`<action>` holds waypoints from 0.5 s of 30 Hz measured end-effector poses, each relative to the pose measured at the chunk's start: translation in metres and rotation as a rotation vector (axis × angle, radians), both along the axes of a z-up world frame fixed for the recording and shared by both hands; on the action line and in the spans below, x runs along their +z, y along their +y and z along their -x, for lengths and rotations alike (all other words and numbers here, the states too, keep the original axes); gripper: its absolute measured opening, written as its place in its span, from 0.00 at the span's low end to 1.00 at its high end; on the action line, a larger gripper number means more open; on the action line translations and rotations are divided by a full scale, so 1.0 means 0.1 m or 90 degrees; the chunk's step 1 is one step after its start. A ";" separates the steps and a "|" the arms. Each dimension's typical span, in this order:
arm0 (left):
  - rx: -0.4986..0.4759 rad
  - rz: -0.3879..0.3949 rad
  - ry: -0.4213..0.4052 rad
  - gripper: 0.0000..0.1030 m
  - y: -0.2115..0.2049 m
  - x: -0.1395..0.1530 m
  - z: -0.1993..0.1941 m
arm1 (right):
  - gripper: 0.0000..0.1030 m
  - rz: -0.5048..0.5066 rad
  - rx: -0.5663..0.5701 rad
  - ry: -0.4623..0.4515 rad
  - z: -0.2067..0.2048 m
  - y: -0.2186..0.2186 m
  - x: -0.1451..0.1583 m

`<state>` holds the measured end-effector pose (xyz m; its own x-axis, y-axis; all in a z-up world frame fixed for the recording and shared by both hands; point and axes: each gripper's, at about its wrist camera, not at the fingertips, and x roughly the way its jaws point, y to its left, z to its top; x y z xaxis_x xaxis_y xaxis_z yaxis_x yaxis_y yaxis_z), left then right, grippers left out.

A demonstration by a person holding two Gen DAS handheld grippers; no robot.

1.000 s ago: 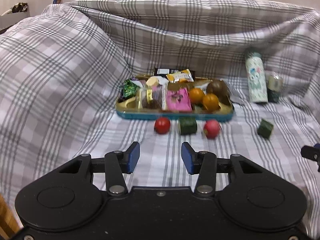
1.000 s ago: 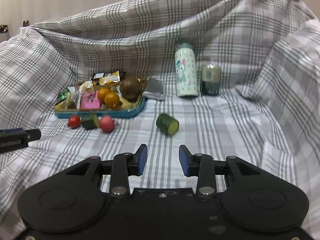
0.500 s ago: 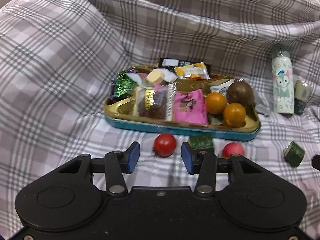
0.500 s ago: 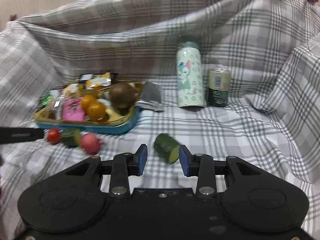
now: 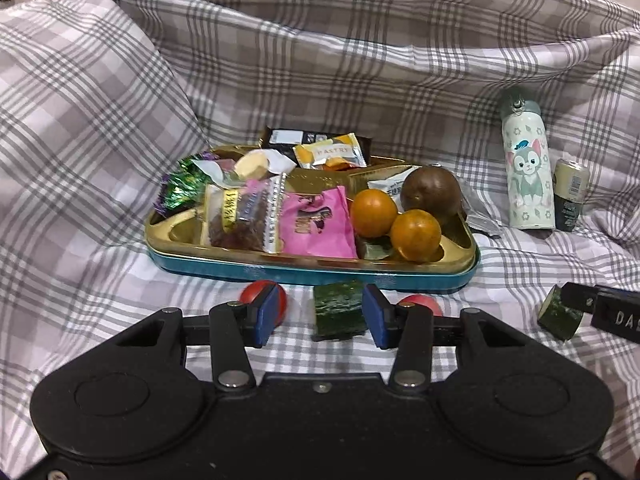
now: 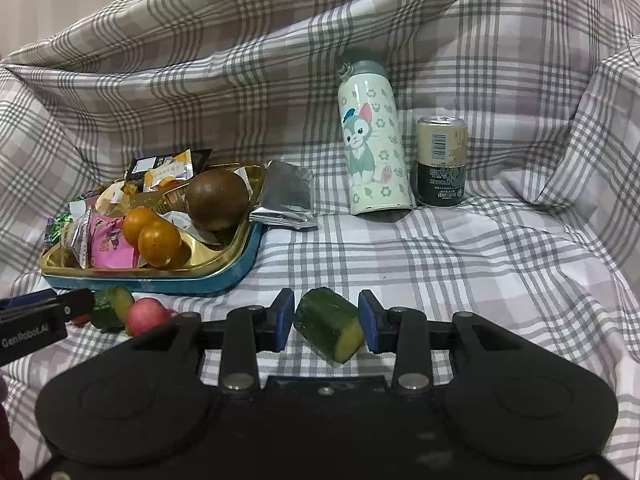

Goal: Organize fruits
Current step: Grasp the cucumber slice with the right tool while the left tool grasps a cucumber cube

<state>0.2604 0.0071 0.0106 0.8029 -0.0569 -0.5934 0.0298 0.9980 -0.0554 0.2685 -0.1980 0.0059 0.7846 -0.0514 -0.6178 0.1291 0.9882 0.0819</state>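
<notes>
My right tool [image 6: 326, 322] is open around a cucumber chunk [image 6: 329, 325] whose long axis runs near-right to far-left; my left tool [image 5: 318, 314], open, brackets another chunk [image 5: 339, 314]. Two chunks, two red fruits beside (one half hidden). Farther: tray [image 5: 320, 271] holding two oranges and one brown fruit.

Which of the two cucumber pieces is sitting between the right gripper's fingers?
The cucumber piece lying apart to the tray's right, pale cut end showing, sits between the open right gripper. The other cucumber piece lies between the two red fruits.
</notes>
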 end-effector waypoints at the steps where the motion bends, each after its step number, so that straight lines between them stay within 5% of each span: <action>1: -0.003 0.005 0.003 0.52 -0.01 0.00 -0.02 | 0.38 0.002 -0.001 -0.002 0.00 0.01 0.00; 15: -0.009 -0.028 0.015 0.52 -0.09 -0.13 -0.08 | 0.48 -0.004 -0.039 0.019 -0.11 -0.03 -0.11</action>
<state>0.2683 -0.0016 -0.0024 0.7876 -0.0422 -0.6147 0.0437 0.9990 -0.0125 0.2797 -0.2005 -0.0052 0.7617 -0.0942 -0.6410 0.1911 0.9780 0.0833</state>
